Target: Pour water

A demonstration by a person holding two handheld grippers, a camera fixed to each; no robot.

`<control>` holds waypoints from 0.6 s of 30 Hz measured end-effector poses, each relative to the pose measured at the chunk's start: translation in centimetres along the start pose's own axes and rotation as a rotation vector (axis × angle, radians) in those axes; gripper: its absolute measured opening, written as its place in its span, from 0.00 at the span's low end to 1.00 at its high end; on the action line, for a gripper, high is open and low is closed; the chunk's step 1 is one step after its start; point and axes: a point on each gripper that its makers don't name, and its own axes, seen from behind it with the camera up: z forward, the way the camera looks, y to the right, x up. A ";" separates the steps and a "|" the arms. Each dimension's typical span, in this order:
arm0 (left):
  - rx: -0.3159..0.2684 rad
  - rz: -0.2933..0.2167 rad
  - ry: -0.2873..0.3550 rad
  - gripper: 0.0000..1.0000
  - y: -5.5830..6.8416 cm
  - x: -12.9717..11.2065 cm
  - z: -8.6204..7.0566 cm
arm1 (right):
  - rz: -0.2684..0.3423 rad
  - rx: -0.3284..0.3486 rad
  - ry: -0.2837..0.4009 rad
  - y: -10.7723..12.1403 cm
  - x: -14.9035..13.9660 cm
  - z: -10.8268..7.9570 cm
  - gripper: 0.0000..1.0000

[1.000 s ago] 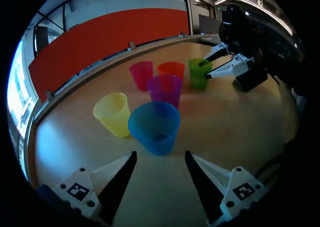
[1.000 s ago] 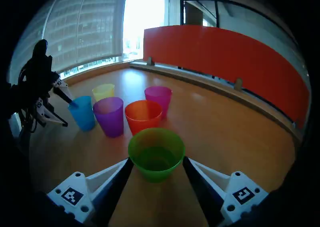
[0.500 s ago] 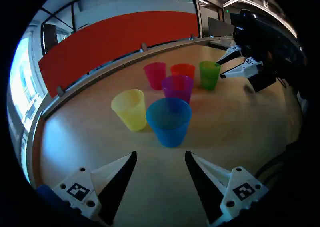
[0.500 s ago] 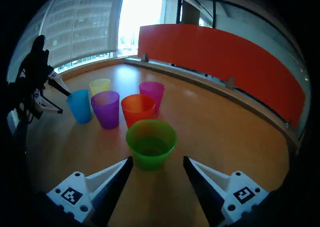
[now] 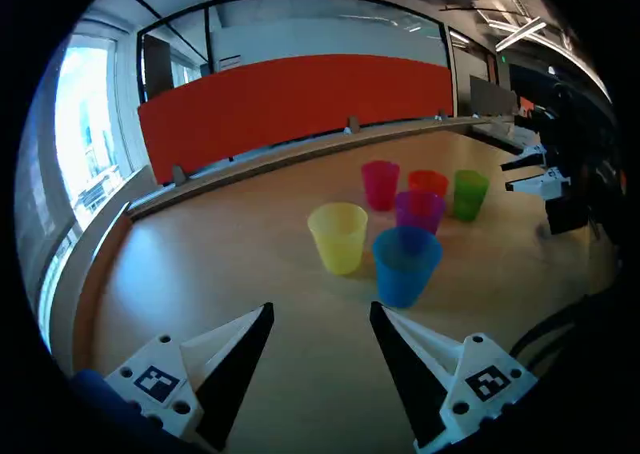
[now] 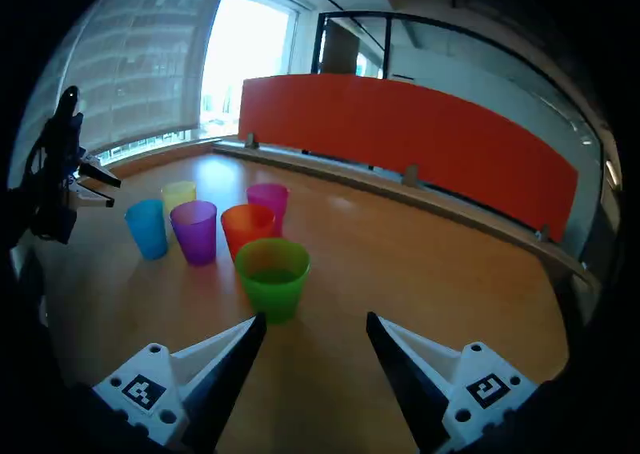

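Several plastic cups stand grouped on the wooden table point(image 5: 240, 246). In the left gripper view, the blue cup point(image 5: 405, 265) is nearest, with the yellow cup point(image 5: 339, 236), purple cup point(image 5: 418, 210), pink cup point(image 5: 379, 184), orange cup point(image 5: 428, 182) and green cup point(image 5: 470, 194) behind. My left gripper point(image 5: 320, 334) is open and short of the blue cup. In the right gripper view, the green cup point(image 6: 273, 278) holds a little water and stands just ahead of my open right gripper point(image 6: 314, 338). The right gripper point(image 5: 532, 174) appears far right; the left gripper point(image 6: 92, 186) far left.
An orange partition point(image 5: 296, 102) runs along the table's far edge, with a raised wooden rim point(image 5: 104, 270) on the window side. Bright windows point(image 6: 240, 62) lie beyond. Bare tabletop point(image 6: 416, 254) stretches to the right of the cups in the right gripper view.
Both grippers have drawn back from the cups. The green cup, earlier between my right fingers, now stands free ahead of them; the blue cup is farther from my left gripper.
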 end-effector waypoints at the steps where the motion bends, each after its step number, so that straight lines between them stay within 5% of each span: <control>1: 0.008 -0.012 0.007 0.89 -0.3 0.0 -0.1 | 0.005 -0.012 0.007 0.1 0.0 -0.3 0.97; 18: 0.147 -0.160 0.181 0.89 -4.1 1.8 -2.8 | 0.113 -0.246 0.197 4.2 3.2 -4.3 0.97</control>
